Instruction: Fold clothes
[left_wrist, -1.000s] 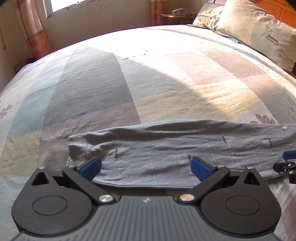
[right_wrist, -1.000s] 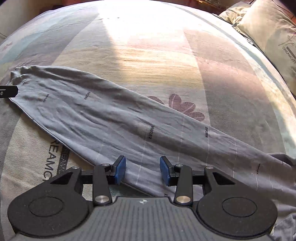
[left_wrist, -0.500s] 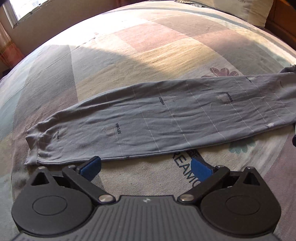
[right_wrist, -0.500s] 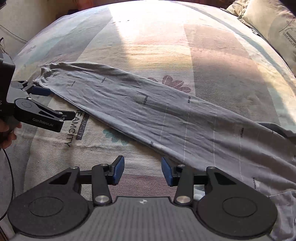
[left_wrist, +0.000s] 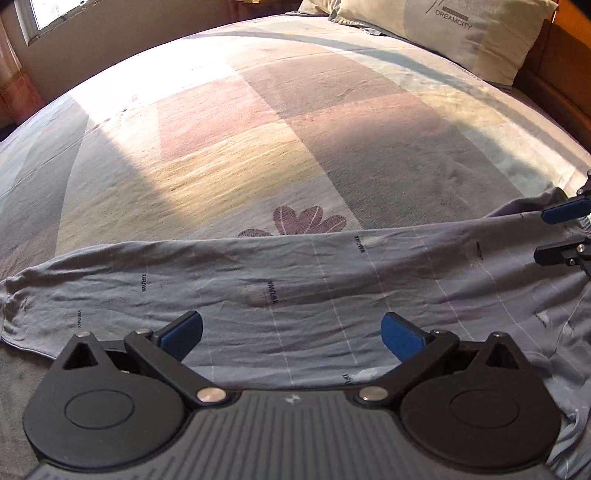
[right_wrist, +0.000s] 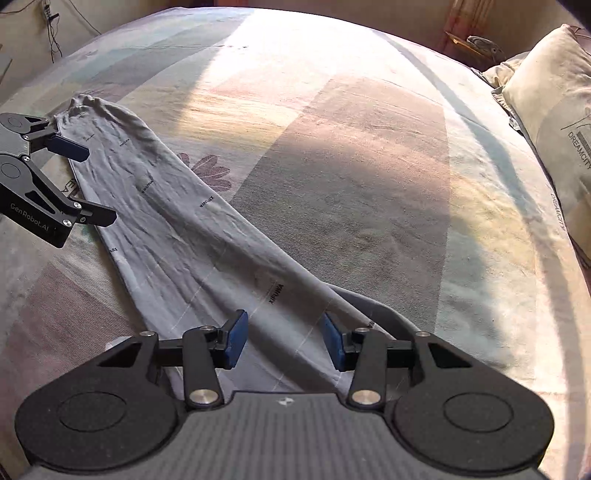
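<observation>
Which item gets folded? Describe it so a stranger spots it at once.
On the wide patchwork-coloured bed, look near the front edge. A long grey garment lies flat there, the only loose cloth on the cover, with thin pale stripes and small dark lettering, unlike the beige pillow.

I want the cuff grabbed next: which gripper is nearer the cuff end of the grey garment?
Left. The left gripper is open beside the cuff; the right gripper is open over the garment's far end.
</observation>
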